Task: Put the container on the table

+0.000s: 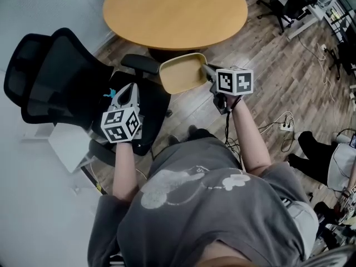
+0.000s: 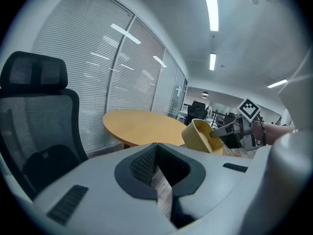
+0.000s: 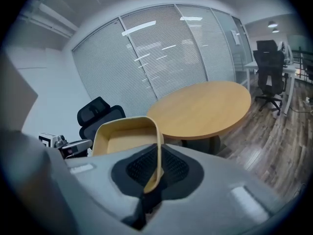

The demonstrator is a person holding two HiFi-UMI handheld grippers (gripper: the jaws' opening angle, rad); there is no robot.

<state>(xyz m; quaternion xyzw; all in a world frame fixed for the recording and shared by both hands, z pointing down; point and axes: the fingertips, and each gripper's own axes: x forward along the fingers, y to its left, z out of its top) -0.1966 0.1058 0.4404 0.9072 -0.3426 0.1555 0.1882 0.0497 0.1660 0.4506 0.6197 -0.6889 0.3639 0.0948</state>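
Stretched forward with right gripper (image 1: 208, 72) clamped on the rim of the tan container (image 1: 183, 72), aloft just ahead of its jaws, short of the round table (image 1: 175, 10), and left gripper (image 1: 127, 93) lower, jaws together, empty, above the black chair (image 1: 55, 77).

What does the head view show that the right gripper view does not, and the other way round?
Only the head view: the person's grey shirt, the marker cube on the right tool, and a power strip on the floor.
Only the right gripper view: the blinds, and, from close up, the right tool's jaws shut on the wall of the container.
Both: the container held in the air, not yet on the table, the black chair, and the left tool.
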